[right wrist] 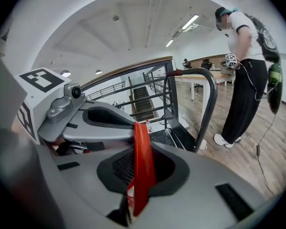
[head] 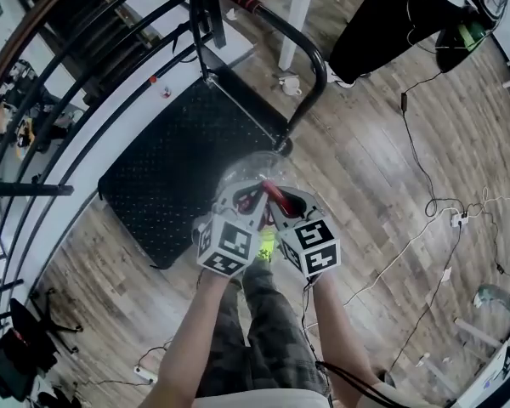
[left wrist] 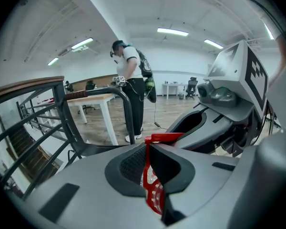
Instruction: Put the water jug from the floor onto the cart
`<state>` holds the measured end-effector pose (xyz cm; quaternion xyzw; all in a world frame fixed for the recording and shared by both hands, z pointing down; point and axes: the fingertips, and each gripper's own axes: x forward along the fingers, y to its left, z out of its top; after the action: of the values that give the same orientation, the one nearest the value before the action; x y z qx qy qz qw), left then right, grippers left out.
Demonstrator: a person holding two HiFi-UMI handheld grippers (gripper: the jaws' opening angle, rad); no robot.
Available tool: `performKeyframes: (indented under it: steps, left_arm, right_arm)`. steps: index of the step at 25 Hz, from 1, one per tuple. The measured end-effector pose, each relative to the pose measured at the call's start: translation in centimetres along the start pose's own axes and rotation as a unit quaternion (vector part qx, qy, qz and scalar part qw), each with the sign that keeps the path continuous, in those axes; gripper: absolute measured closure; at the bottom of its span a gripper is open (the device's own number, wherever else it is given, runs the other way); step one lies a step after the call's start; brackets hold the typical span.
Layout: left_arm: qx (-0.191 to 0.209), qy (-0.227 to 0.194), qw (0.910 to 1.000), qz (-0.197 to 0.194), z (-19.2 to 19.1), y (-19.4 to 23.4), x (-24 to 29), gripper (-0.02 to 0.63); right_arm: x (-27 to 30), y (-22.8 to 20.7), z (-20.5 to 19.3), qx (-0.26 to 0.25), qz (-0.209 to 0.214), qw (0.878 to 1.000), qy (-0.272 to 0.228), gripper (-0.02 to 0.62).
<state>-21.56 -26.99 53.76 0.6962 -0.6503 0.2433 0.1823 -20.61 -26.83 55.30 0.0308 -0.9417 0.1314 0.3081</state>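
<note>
Left gripper (left wrist: 148,171) clenched on red handle (left wrist: 162,137) of water jug (head: 245,167). Right gripper (right wrist: 140,171) clamped on same handle, just beside left. Clear jug below both, overlapping cart (head: 174,164) deck edge nearest holder, near push-bar (head: 313,53) end. Contact with deck not discernible. Beyond cart: second person (right wrist: 245,75) standing by white table (left wrist: 99,104).

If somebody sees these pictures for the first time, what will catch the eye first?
Two claws, the left claw and right claw, shut side by side on the red handle of a clear water jug, at the head view's centre. Just beyond it lies the black cart, with its tall push handle.
</note>
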Motion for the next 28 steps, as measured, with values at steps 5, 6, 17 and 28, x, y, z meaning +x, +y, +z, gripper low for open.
performKeyframes:
  steps: [5,6,17,28]
  left_arm:
    - [-0.013,0.001,0.9997,0.019,-0.7,3.1,-1.2,0.578]
    - [-0.014,0.001,0.9997,0.022,-0.9,3.7,-1.4,0.578]
    - [-0.027,0.005,0.9990,0.036,-3.1,12.1,-3.1,0.578]
    - [-0.026,0.019,0.9993,0.020,-5.8,18.6,-3.5,0.578]
  right_arm:
    - [2.4,1.6,1.8,-0.014,0.017,1.000,0.004,0.551]
    - [2.9,1.8,2.1,-0.015,0.020,1.000,0.004,0.550]
    - [10.2,4.7,6.2,-0.019,0.042,0.999,0.013,0.549]
    - [16.5,6.7,8.5,0.006,0.038,0.999,0.018,0.549]
